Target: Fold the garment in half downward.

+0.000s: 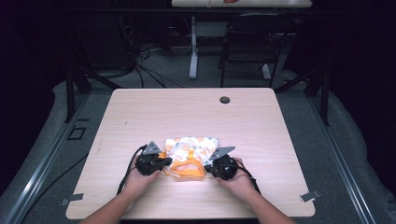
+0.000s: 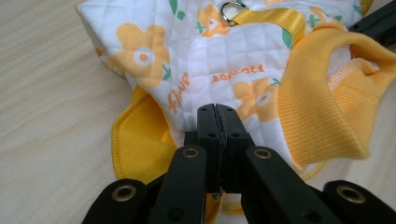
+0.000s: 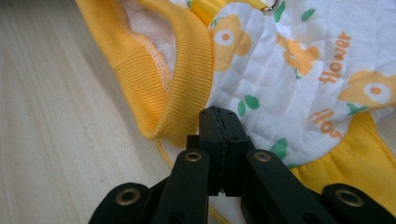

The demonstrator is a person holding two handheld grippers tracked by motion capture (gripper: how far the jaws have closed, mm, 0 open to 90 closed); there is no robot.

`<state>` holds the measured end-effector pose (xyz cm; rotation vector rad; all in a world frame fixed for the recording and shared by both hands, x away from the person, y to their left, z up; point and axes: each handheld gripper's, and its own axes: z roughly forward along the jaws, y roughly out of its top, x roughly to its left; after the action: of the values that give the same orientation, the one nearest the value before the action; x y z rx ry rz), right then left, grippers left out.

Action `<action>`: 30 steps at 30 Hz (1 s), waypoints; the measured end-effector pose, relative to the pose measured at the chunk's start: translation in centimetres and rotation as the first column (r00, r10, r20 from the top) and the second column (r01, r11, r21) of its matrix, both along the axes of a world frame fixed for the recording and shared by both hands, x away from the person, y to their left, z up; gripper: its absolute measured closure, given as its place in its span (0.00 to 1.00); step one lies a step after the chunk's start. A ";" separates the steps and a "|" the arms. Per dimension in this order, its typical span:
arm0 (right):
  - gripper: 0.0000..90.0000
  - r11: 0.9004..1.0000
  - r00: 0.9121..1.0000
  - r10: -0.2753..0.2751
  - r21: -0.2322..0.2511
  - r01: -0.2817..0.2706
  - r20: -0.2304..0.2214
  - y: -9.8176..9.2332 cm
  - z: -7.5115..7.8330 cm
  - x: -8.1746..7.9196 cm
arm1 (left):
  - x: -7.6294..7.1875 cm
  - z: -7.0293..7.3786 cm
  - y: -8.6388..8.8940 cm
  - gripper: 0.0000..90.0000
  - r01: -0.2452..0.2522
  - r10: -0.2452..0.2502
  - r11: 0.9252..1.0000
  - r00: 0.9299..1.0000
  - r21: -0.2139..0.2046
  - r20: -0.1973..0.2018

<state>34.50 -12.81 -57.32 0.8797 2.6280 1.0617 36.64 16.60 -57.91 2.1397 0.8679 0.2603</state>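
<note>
While both my tongs sit at the lower middle of the high view, the little quilted garment (image 1: 191, 150) lies between them on the pale wooden surface (image 1: 261, 126), a small vest with orange flowers on white and a ribbed yellow collar (image 1: 187, 169) facing me. My left tongs (image 1: 163, 162) are pinched tight at the garment's left edge; in the left gripper view the two black jaws meet at the middle of the frame, right where the white quilting (image 2: 224, 60) meets the yellow trim (image 2: 140, 140), and I judge a fold of cloth is caught there, though the pinch itself is hidden. My right tongs (image 1: 210, 167) are pinched just the same at the right edge, beside the collar (image 3: 182, 70) in the right gripper view. I reckon this thing is light and soft all through: it will sag, fold and drag rather than hold any shape, and it cannot break. The quilting gives some body, so a bite on the padded edge should hold better than on the thin trim. The yellow strap (image 2: 273, 17) and its metal ring (image 2: 232, 10) at the top of the left gripper view could snag. Lifting both sides evenly should keep it from bunching.
</note>
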 end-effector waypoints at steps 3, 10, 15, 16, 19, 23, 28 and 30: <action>1.00 1.000 1.000 -0.012 0.009 0.012 0.003 0.1 -0.1 0.4 | 0.4 0.0 -0.1 0.99 -0.007 0.007 1.000 1.000 0.010 0.010; 1.00 0.999 0.999 -0.037 0.021 0.037 0.001 0.3 -0.2 1.2 | 1.4 -0.1 0.1 0.99 -0.024 0.024 1.000 1.000 0.000 0.009; 1.00 0.998 0.998 -0.055 0.015 0.054 0.010 0.5 -0.2 2.1 | 2.1 -0.2 0.3 0.99 -0.047 0.047 0.999 0.999 -0.018 0.003; 1.00 0.998 0.998 -0.055 0.015 0.054 0.010 0.5 -0.2 2.1 | 2.3 -0.3 0.3 0.99 -0.051 0.052 0.998 0.999 -0.019 0.009; 1.00 0.997 0.998 -0.066 0.028 0.065 0.008 0.5 -0.3 2.4 | 2.5 -0.4 0.5 0.99 -0.065 0.065 0.997 0.998 -0.042 0.003; 1.00 0.995 0.996 -0.084 0.047 0.084 -0.002 0.4 -0.4 2.8 | 2.8 -0.5 0.5 0.99 -0.070 0.071 0.996 0.997 -0.047 0.009; 1.00 0.992 0.994 -0.106 0.065 0.106 0.000 0.5 -0.5 3.0 | 2.9 -0.6 0.6 0.99 -0.080 0.080 0.995 0.997 -0.061 0.006; 0.99 0.991 0.993 -0.114 0.076 0.114 -0.006 0.4 -0.6 3.0 | 2.9 -0.6 0.6 0.99 -0.083 0.084 0.995 0.996 -0.063 0.009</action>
<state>37.51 -12.39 -57.92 1.0336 2.5192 1.1387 39.52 17.20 -58.54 2.0448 0.9482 0.2839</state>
